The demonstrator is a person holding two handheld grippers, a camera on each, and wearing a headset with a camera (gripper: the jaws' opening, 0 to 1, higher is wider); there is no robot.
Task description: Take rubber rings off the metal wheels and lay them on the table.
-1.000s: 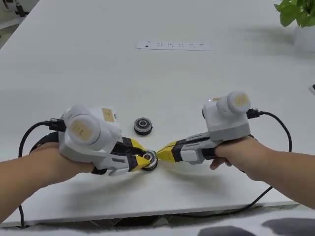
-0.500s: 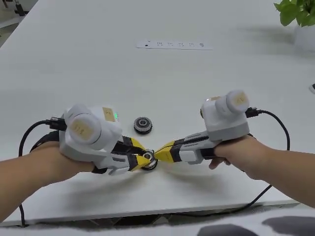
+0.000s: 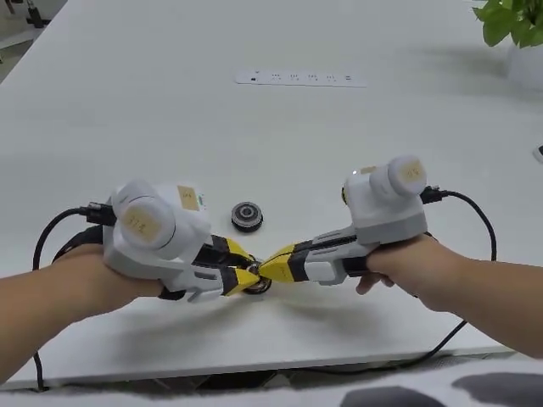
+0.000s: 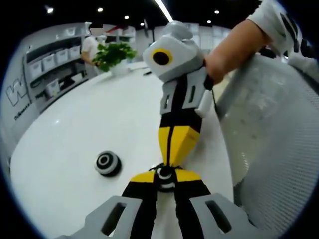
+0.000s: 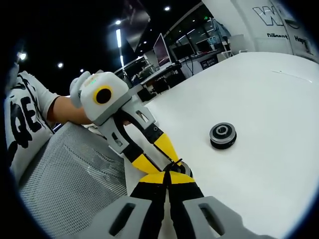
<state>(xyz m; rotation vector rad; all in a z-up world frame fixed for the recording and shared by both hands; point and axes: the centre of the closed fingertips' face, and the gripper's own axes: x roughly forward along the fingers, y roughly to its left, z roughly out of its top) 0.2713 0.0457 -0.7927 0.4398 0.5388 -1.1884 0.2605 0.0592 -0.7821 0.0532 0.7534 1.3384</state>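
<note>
The left claw [image 3: 245,278] is clamped on a small metal wheel [image 4: 165,178], its yellow tips pressing either side. The wheel is a silvery disc with a dark rim and a pale hub, held just above the near edge of the bench [image 3: 280,144]. The right claw [image 3: 271,268] meets it from the opposite side with its jaws pressed together and their tips at the wheel's rim. Whether rubber is pinched between them I cannot tell.

A second wheel [image 3: 246,214] lies flat on the bench just behind the claws, black rubber ring around its metal centre.

The bench is plain white. A white power strip [image 3: 300,79] lies far back and a green plant [image 3: 512,21] stands at the far right corner. In the left gripper view, shelves with boxes [image 4: 55,62] line the wall under ceiling spotlights.
</note>
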